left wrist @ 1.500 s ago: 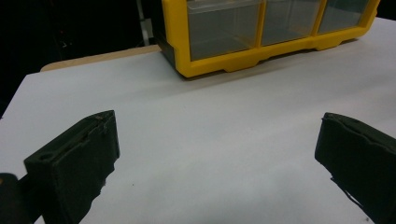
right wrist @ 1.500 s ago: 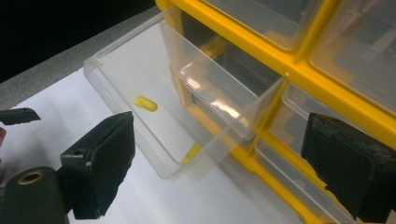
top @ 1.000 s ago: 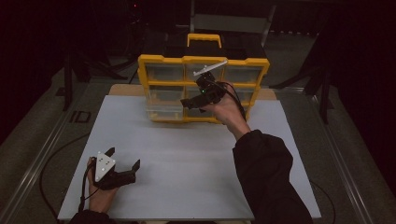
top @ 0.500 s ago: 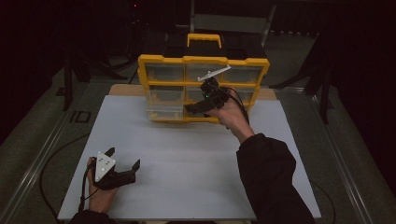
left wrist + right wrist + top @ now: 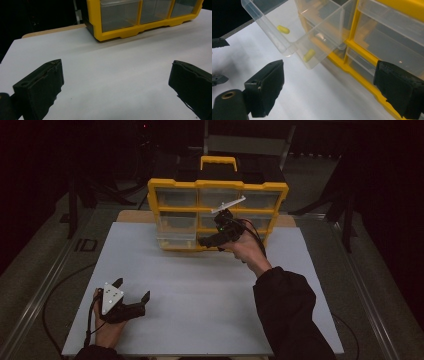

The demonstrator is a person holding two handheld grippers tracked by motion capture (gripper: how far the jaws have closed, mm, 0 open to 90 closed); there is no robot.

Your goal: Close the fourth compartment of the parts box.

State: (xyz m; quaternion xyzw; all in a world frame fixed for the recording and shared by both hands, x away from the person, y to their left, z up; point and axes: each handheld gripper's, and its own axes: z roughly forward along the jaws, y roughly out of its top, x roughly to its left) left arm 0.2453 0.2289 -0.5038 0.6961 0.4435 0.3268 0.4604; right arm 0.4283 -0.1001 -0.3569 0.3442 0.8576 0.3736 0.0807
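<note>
Now our right gripper with jaws wide open, clear drawer pulled out at eleven o'clock beyond them, yellow capsule inside, our left gripper open, idle on the table

One yellow drawer cabinet at 12 o'clock, two pulled-out clear drawers, two yellow capsules, two hand-held grippers.

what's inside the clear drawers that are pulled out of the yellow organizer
In the right gripper view, two pulled-out clear drawers of the yellow organizer each hold one small yellow capsule: one in the farther drawer, one in the nearer. The drawers' back parts are inside the organizer, hidden.
</note>
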